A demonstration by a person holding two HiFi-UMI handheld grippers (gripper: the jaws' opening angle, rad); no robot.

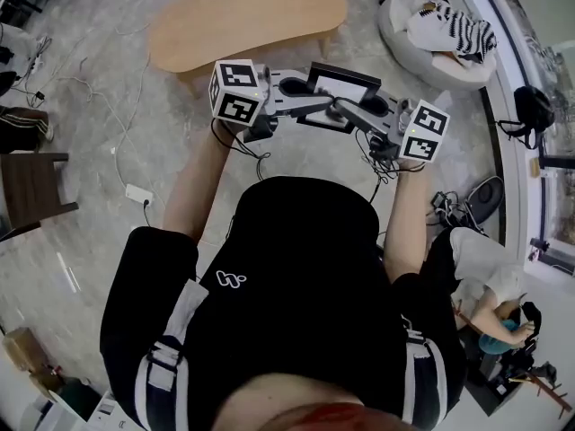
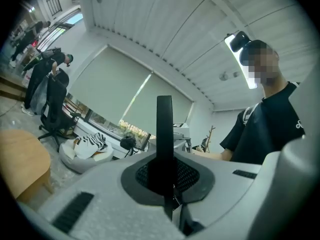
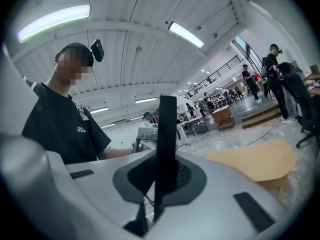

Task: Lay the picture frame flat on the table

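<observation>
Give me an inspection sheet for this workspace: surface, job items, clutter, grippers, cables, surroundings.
Surface: wooden table, nothing on it.
Job's things: picture frame held in the air short of the table, not yet laid down.
Clutter: nothing seen on the table.
Grippers: left gripper and right gripper both shut on the frame's edges.
Cables: loose cables and a power strip on the floor.
Surroundings: beanbag with a striped cloth, chair, seated person.
</observation>
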